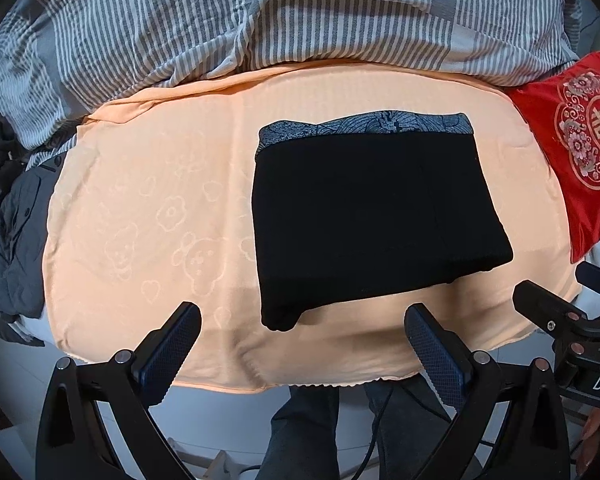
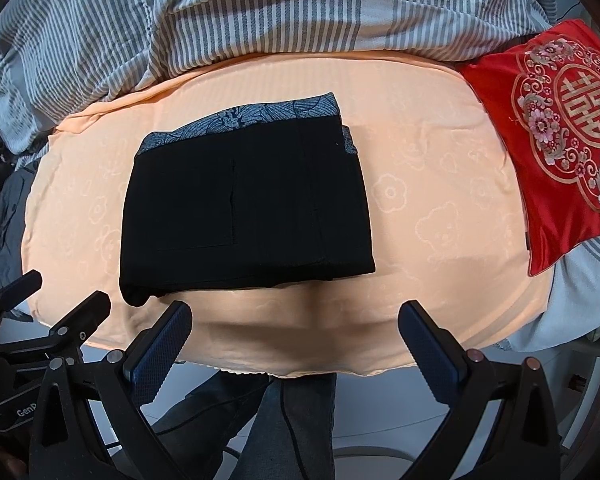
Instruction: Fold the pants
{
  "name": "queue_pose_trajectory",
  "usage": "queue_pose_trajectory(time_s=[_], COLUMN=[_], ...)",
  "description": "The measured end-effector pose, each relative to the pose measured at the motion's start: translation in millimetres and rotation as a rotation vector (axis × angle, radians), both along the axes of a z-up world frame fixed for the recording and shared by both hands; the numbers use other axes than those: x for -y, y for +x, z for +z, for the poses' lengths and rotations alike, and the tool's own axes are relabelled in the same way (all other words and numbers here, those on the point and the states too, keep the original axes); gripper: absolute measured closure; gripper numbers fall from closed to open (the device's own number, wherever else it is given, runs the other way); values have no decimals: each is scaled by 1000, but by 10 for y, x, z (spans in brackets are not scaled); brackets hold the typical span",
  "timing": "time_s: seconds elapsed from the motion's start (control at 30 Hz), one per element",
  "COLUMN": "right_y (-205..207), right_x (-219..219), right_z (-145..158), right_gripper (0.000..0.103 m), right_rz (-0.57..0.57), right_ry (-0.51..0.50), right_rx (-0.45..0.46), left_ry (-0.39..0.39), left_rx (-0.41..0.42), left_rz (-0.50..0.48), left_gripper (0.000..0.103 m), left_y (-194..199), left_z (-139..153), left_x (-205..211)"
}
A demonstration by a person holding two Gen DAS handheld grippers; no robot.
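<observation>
Black pants (image 1: 372,216) lie folded into a compact rectangle on a peach towel (image 1: 148,208), with a blue-grey patterned waistband (image 1: 372,124) along the far edge. The pants also show in the right wrist view (image 2: 244,208) on the same towel (image 2: 440,208). My left gripper (image 1: 304,324) is open and empty, hovering above the towel's near edge just short of the pants. My right gripper (image 2: 296,320) is open and empty, also at the near edge in front of the pants. The right gripper's body shows at the right of the left wrist view (image 1: 572,324).
A grey-and-white striped duvet (image 1: 260,16) is bunched behind the towel. A red embroidered cushion (image 2: 560,120) lies at the right. Dark grey clothing (image 1: 8,216) is heaped at the left. The person's legs (image 1: 304,432) stand below the bed edge.
</observation>
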State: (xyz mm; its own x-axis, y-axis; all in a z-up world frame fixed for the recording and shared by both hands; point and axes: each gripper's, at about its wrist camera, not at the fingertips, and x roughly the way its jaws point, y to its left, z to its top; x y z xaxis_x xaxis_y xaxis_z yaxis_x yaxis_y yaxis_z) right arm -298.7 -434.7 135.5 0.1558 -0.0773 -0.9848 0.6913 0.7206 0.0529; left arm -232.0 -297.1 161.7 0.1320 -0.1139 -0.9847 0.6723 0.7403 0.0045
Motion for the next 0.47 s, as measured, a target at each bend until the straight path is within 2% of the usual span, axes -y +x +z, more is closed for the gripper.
queue_pose_trajectory(time_s=[0.47], right_y=[26], right_x=[-25], right_z=[1], right_gripper=[0], right_rz=[7], right_ry=[-6], right_rx=[-7], left_ry=[-13], left_rx=[-8], left_rz=[8], left_gripper=[1], left_y=[-15], left_z=[-15], left_x=[-1])
